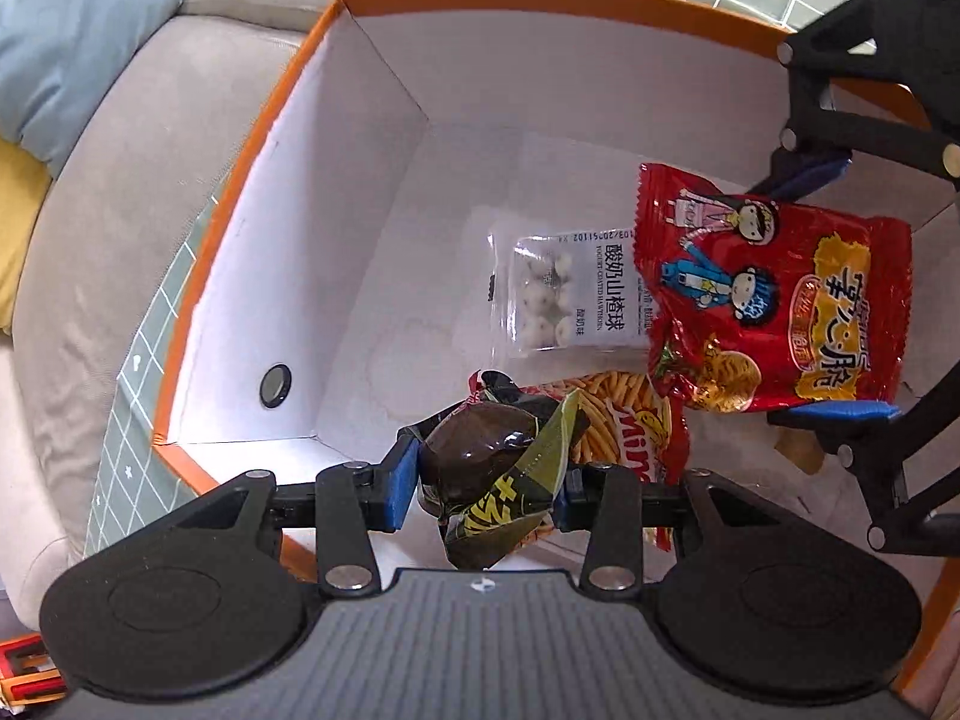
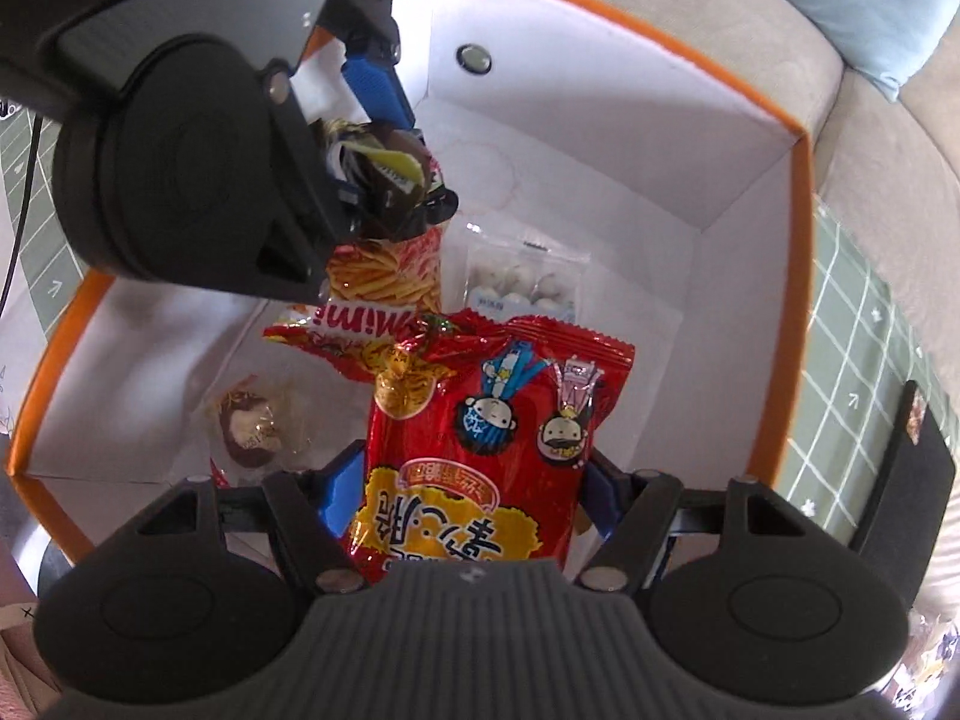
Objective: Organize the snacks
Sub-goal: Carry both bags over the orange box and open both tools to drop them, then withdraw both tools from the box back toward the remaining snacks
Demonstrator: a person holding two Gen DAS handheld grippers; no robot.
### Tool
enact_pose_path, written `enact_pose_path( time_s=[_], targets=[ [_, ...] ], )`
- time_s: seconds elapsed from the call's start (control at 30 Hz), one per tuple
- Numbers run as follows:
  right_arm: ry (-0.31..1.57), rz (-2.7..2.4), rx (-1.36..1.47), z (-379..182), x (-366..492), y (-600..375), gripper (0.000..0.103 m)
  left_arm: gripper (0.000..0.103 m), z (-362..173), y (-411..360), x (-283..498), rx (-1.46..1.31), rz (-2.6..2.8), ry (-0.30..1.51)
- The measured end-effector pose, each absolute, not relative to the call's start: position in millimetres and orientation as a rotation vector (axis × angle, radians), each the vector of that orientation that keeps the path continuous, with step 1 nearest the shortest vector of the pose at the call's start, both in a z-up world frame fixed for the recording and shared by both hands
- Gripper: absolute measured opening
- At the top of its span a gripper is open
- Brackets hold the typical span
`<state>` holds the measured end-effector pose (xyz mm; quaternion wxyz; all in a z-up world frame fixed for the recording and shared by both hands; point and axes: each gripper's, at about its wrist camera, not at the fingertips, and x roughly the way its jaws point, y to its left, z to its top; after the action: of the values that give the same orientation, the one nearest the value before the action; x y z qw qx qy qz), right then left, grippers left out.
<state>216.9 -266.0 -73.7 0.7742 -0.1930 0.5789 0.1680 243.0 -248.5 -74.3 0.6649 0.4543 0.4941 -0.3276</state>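
Observation:
An orange-rimmed white box (image 1: pixel 258 138) (image 2: pixel 798 192) holds snacks. My left gripper (image 1: pixel 486 480) is shut on a dark brown snack packet (image 1: pixel 480 450) above the box floor; it shows in the right wrist view (image 2: pixel 384 180) too. My right gripper (image 2: pixel 468 498) is shut on a red crisp bag (image 2: pixel 480 456) (image 1: pixel 774 294), held over the box. Below lie a Mimi stick-snack bag (image 1: pixel 624 420) (image 2: pixel 384 282) and a clear packet of white hawthorn balls (image 1: pixel 564 300) (image 2: pixel 522 282).
A small wrapped chocolate-coloured sweet (image 2: pixel 249 426) lies in the box's near left corner. The box stands on a green grid cloth (image 1: pixel 150 330) over a grey sofa (image 1: pixel 108 150) with a light blue cushion (image 1: pixel 72 18). A black object (image 2: pixel 912 468) stands outside at right.

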Motion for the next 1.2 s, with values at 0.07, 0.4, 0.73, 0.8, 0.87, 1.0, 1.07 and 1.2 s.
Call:
enact_pose_path(
  time_s=[0.07,0.4,0.73,0.8,0.87,1.0,1.07,1.2],
  targets=[
    [1.264,0.363,-0.416,-76.8,214.8,-264.6,0.070,0.048,-77.6,-249.5,244.0,1.030,-0.739,1.119],
    [1.295,0.345,-0.405,-87.7,225.9,-262.2,0.074,0.066,-79.8,-252.6,254.4,1.044,-0.712,1.100],
    [1.281,0.355,-0.396,-71.2,222.3,-255.3,0.090,0.084,-62.0,-243.3,243.6,1.052,-0.730,1.061],
    [1.275,0.349,-0.394,-65.4,220.9,-253.8,0.090,0.084,-54.8,-240.6,237.1,1.042,-0.729,1.053],
    [1.274,0.343,-0.380,-59.4,219.2,-254.3,0.091,0.084,-49.0,-238.1,232.9,1.033,-0.724,1.052],
    [1.270,0.336,-0.368,-47.7,215.1,-252.6,0.092,0.084,-33.5,-231.7,223.7,1.023,-0.731,1.034],
    [1.262,0.329,-0.379,-41.0,212.4,-250.6,0.092,0.084,-25.7,-228.4,218.7,1.022,-0.737,1.025],
    [1.248,0.323,-0.397,-28.1,206.1,-247.9,0.092,0.084,-12.3,-220.1,210.7,1.028,-0.737,1.006]
  ],
)
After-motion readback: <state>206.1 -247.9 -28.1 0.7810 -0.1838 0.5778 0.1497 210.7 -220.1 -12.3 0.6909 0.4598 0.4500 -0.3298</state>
